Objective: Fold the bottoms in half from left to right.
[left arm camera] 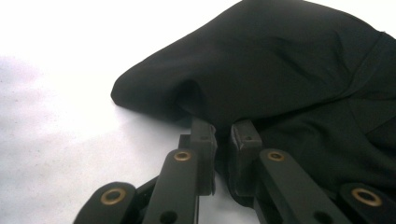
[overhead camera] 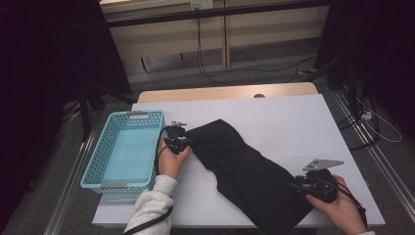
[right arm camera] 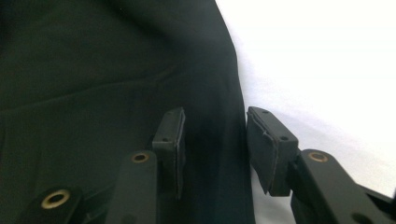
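We see the black garment (overhead camera: 247, 171) lying slantwise on the white worktop (overhead camera: 293, 122). Our left hand-held gripper (left arm camera: 224, 133) pinches its far corner beside the blue basket (overhead camera: 122, 152). Our right hand-held gripper (right arm camera: 215, 135) stands spread astride its near edge, pads not yet pressing

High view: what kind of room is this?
Probably a workroom or lab set up for recording. A white table holds a black cloth and a blue basket, cables trail on the grey floor, and dark stands stand beside it.
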`<state>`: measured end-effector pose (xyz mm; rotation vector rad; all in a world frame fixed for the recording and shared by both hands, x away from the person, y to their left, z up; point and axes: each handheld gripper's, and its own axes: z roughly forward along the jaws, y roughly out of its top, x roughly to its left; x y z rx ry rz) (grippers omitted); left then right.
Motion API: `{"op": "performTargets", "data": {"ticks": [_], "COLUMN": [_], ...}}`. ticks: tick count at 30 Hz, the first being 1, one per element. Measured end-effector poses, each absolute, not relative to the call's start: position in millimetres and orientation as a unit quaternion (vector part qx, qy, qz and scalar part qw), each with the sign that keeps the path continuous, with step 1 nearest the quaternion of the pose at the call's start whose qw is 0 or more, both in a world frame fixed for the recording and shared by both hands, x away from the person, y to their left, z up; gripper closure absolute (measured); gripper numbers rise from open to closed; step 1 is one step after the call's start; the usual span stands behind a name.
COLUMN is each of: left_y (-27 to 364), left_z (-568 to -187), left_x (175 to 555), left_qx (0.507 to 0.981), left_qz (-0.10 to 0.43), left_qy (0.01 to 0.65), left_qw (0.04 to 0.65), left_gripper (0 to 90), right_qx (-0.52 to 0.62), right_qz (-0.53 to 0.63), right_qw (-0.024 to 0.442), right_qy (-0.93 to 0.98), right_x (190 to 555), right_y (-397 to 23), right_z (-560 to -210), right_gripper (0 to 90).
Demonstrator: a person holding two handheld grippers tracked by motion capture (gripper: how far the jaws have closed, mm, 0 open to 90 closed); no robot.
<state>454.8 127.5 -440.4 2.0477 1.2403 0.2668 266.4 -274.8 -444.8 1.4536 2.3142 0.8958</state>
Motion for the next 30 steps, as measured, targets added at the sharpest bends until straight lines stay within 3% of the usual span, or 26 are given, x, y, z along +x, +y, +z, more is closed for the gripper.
{"op": "performTargets", "data": {"ticks": [7, 12, 13, 17, 24, 27, 30], "left_y": [126.9, 125.1, 125.0, 125.1, 127.5, 128.2, 130.1], "left_z": [-439.8, -440.2, -440.7, -440.9, -441.1, -440.2, -439.9], "left_x": [453.3, 452.6, 452.9, 452.8, 452.6, 451.5, 451.2], "left_qx": [0.795, 0.795, 0.796, 0.795, 0.793, 0.790, 0.785], "left_qz": [0.105, 0.107, 0.106, 0.105, 0.101, 0.103, 0.108], "left_qy": [0.476, 0.475, 0.475, 0.476, 0.477, 0.478, 0.480], "left_qw": [0.361, 0.363, 0.360, 0.361, 0.365, 0.369, 0.376], "left_gripper": [82.0, 81.6, 81.6, 81.5, 80.2, 77.1, 65.2], "right_qx": [0.501, 0.499, 0.493, 0.488, 0.491, 0.491, 0.501], "right_qz": [0.293, 0.303, 0.307, 0.305, 0.322, 0.319, 0.316], "right_qw": [0.135, 0.130, 0.124, 0.124, 0.081, 0.082, 0.085], "right_qy": [0.803, 0.801, 0.805, 0.809, 0.805, 0.807, 0.801], "right_x": [269.6, 269.8, 270.1, 270.4, 277.5, 278.4, 278.6], "right_y": [-268.1, -266.2, -264.7, -263.7, -278.7, -283.8, -298.3], "right_z": [-443.4, -444.5, -444.7, -444.3, -442.6, -441.8, -440.9], "right_gripper": [67.8, 79.3, 87.5, 88.2, 89.0, 89.0, 89.0]}}
